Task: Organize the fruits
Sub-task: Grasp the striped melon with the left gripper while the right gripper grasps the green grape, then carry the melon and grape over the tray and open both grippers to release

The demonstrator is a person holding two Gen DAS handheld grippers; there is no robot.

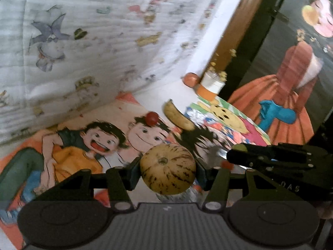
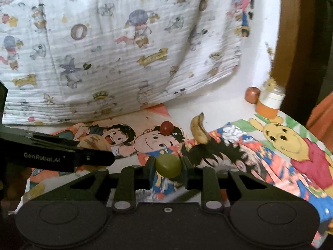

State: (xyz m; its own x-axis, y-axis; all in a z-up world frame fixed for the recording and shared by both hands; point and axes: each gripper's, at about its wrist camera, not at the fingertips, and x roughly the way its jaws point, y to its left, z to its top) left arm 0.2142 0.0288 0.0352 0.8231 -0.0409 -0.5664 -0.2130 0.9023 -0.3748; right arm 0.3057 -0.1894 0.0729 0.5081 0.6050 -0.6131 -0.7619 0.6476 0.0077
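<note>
Yellow striped melon (image 1: 167,168) in left tongs (image 1: 167,169), one green grape (image 2: 168,165) in right tongs (image 2: 168,165)

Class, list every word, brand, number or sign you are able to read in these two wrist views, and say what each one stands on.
"GenRobot.AI": white print on the side of the left gripper's black body, seen in the right wrist view.
"OAS" or similar: faint letters on the right gripper's body in the left wrist view, too dark to read with confidence.
Cartoon blanket and picture mats: no readable text.
</note>
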